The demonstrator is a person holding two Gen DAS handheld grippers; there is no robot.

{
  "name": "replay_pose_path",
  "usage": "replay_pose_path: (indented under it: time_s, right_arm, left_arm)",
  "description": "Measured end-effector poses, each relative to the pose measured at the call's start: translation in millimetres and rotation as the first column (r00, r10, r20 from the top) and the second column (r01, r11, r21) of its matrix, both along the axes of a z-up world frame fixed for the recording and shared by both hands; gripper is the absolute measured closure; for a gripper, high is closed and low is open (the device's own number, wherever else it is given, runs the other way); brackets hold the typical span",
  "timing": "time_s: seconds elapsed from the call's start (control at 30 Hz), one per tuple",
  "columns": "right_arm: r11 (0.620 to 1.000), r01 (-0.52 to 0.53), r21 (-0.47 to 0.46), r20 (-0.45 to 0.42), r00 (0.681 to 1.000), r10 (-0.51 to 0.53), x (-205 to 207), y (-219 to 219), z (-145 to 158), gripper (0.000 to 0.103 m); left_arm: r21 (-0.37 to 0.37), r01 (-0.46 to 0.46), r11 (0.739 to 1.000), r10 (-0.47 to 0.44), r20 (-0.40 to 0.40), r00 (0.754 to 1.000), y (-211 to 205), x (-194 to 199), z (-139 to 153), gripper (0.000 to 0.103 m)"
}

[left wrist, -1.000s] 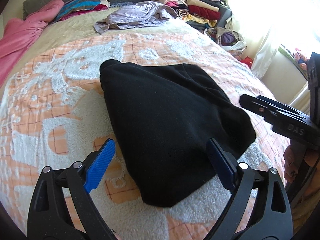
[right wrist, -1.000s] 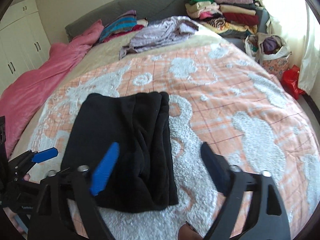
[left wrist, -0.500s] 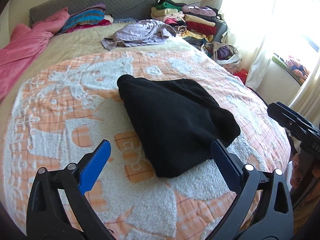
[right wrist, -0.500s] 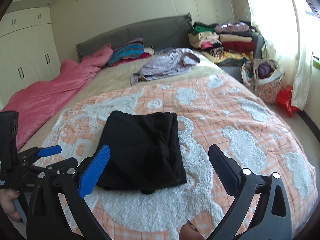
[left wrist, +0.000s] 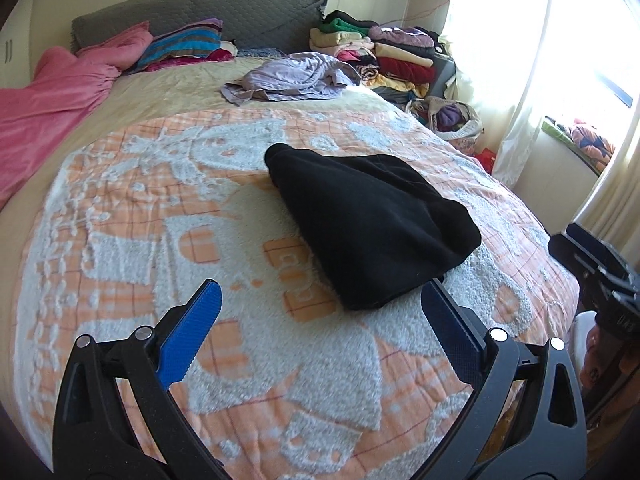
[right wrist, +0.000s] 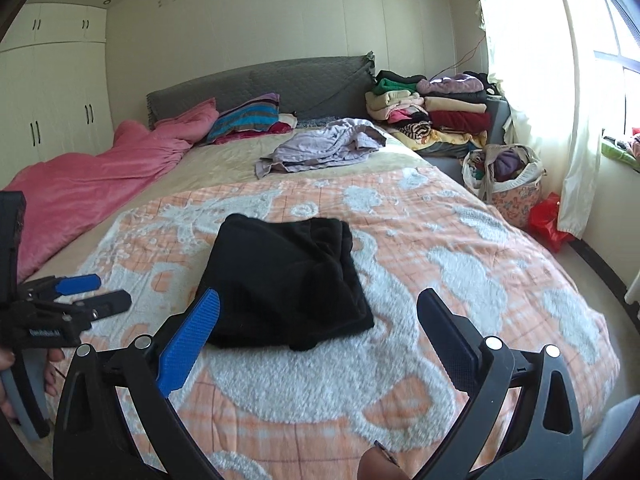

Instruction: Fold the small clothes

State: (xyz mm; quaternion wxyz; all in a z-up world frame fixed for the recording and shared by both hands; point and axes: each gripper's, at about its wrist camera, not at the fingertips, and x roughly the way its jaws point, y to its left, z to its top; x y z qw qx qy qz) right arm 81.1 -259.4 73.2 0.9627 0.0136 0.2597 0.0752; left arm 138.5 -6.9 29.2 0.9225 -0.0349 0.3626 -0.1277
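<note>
A folded black garment [left wrist: 368,224] [right wrist: 286,280] lies flat on the orange and white blanket [left wrist: 160,208] [right wrist: 460,264] in the middle of the bed. My left gripper [left wrist: 320,300] is open, drawn back short of the garment's near edge, with nothing between its blue pads. My right gripper [right wrist: 318,308] is also open and empty, pulled back from the garment's near corner. The left gripper [right wrist: 96,292] shows at the left edge of the right wrist view, held by a hand. The right gripper's black body [left wrist: 596,264] shows at the right edge of the left wrist view.
A crumpled lilac garment [left wrist: 292,76] [right wrist: 320,148] lies farther up the bed. A pink duvet [right wrist: 92,184] covers the left side. Stacks of folded clothes [right wrist: 432,112] sit by the headboard, and a full basket [right wrist: 504,176] stands on the floor at the right.
Both grippers have drawn back from the black garment and risen a little, so it looks smaller and farther off. The garment lies still, folded as before.
</note>
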Motion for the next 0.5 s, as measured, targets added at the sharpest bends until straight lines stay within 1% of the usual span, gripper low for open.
replay_pose_path:
  time_s: [0.1, 0.2, 0.27, 0.5]
  right_arm:
    - [1.000, 0.008, -0.021, 0.011, 1.000, -0.008, -9, 5, -9, 0.005]
    - [1.000, 0.016, -0.002, 0.007, 1.000, -0.016, -14, 7, -18, 0.005]
    - [1.000, 0.018, 0.006, -0.008, 1.000, -0.018, -15, 6, -25, 0.005]
    - [0.999, 0.040, -0.022, -0.067, 0.997, -0.042, -20, 9, -63, 0.005]
  left_arm:
    - [-0.015, -0.013, 1.000, 0.013, -0.001, 1.000, 7, -7, -5, 0.009]
    - [-0.019, -0.022, 1.000, 0.022, -0.004, 1.000, 11, -14, -13, 0.009]
    - [-0.018, -0.026, 0.999, 0.026, -0.014, 1.000, 12, -17, -20, 0.009]
    - [-0.008, -0.031, 0.999, 0.030, -0.019, 0.999, 9, -26, -37, 0.009]
